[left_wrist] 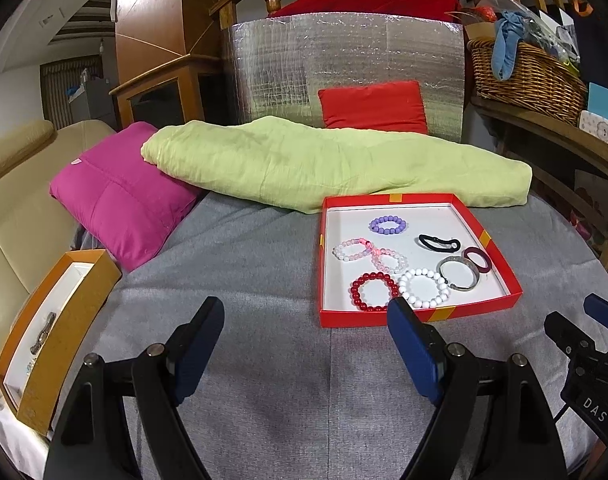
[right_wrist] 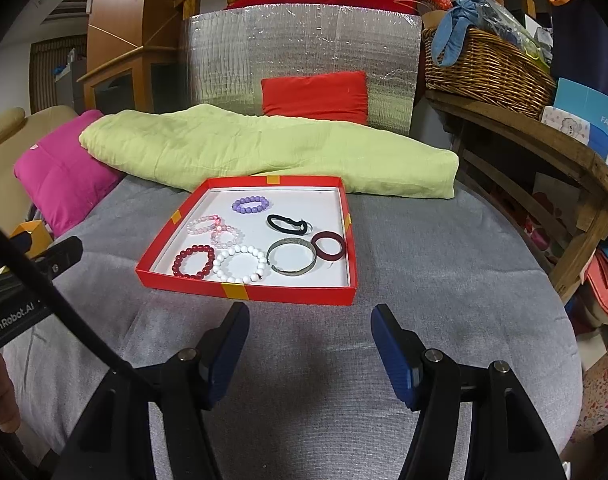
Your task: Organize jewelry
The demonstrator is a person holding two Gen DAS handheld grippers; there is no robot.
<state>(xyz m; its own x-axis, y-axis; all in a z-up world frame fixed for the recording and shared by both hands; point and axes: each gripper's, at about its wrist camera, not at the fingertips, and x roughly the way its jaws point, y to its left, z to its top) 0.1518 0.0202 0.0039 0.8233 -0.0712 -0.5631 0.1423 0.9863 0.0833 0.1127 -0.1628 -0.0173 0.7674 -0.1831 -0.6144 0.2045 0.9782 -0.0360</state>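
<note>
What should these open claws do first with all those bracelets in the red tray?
Probably ease the right gripper forward to the white bead bracelet. Both grippers hang open and empty short of the red tray, and that bracelet lies near its front edge.

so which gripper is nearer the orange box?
Left. The orange box sits just beside the left gripper, off its left finger. The right gripper faces the red tray, with the orange box far off to its left.

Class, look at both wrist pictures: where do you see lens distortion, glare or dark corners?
Left wrist view: black corners, the red tray looks skewed, the railing bows. Right wrist view: the same dark corners, the wooden shelf curves, and the silver foil panel glints; the beads stay sharp.
</note>
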